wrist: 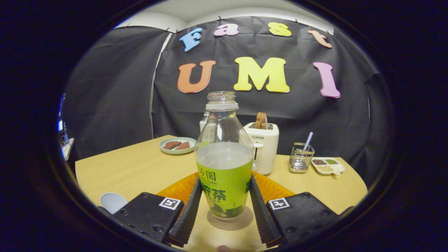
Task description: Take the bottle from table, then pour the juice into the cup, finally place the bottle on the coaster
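A clear bottle point(224, 157) with a green label and no cap stands upright on the wooden table point(133, 168), about half full of pale liquid. It sits between the fingers of my gripper point(225, 179), and both fingers press against the label's sides. Its base rests on the table with a shadow under it. An orange ribbed coaster point(175, 190) lies just behind the bottle, partly hidden by it and by the fingers. A pale cup point(112, 202) shows its rim to the left of the left finger.
Beyond the bottle stand a white toaster point(265, 147) with bread in it, a plate point(177, 145) with brown pieces at the back left, a wire basket point(301, 159) with a straw, and a divided dish point(328, 165) near the table's right edge.
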Tool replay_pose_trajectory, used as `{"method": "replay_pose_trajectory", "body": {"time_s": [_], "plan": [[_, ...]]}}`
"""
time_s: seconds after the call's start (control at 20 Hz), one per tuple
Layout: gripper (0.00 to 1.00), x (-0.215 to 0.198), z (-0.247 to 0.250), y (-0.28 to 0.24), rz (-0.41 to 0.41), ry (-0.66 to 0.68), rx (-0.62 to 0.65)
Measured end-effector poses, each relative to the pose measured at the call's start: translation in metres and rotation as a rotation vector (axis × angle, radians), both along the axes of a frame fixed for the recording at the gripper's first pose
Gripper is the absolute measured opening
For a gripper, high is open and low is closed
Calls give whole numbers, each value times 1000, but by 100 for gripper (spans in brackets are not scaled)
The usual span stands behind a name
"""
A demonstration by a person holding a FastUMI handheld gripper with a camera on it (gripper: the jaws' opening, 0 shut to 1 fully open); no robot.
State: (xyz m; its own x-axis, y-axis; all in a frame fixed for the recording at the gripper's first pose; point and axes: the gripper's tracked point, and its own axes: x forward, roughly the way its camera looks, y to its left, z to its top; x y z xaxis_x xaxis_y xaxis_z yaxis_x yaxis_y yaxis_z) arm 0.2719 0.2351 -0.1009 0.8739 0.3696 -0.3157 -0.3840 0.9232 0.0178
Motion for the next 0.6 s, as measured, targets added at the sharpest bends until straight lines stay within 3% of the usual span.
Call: {"method": "replay_pose_trajectory", "body": {"time_s": [0.6], "plan": [[85, 8, -22, -2, -4, 41, 16]]}}
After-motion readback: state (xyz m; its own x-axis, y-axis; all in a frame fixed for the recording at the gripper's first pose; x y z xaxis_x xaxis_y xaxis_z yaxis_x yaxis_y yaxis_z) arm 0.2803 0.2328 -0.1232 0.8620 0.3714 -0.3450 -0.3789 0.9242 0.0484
